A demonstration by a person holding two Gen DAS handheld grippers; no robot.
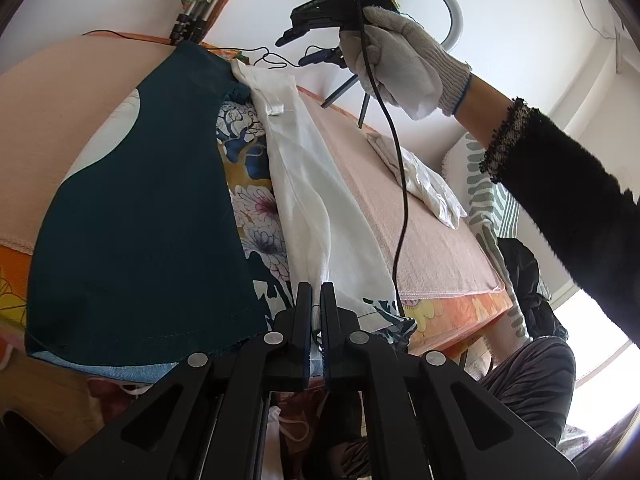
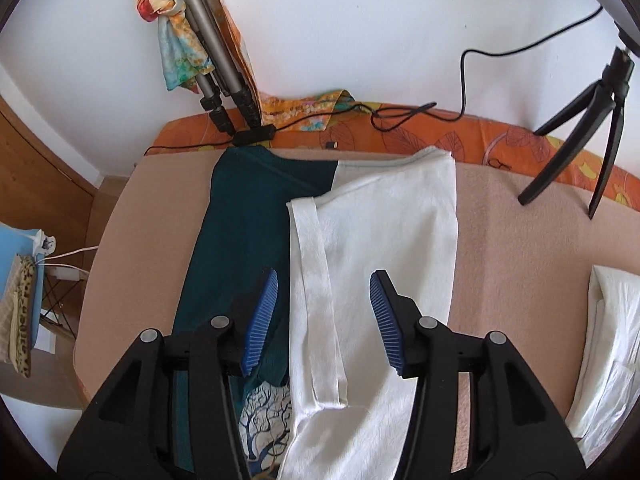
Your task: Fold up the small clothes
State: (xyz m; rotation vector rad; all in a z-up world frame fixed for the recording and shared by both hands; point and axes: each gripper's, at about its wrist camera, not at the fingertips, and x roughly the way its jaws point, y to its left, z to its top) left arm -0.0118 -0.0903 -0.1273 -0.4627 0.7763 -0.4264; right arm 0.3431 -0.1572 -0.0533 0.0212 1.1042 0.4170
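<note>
A white garment [image 2: 376, 248] lies on the pink blanket [image 2: 516, 248], overlapping a dark teal garment [image 2: 244, 216] and a floral one [image 2: 264, 416]. My right gripper [image 2: 324, 280] is open and hovers above the white garment, its blue pads [image 2: 262, 320] apart. In the left wrist view it [image 1: 298, 50] is held high by a gloved hand over the bed's far end. My left gripper [image 1: 316, 290] is shut at the near bed edge, jaws nearly together at the hem of the white garment [image 1: 316, 196] and floral cloth [image 1: 260, 216]; what it pinches is hidden. The teal garment [image 1: 152, 208] lies to the left.
A folded white cloth [image 2: 608, 340] lies on the blanket at the right, also in the left wrist view [image 1: 424, 176]. A small black tripod [image 2: 592, 120] with a ring light [image 1: 424, 4] stands at the back right. A larger tripod [image 2: 216, 64] and cables [image 2: 400, 114] stand by the wall.
</note>
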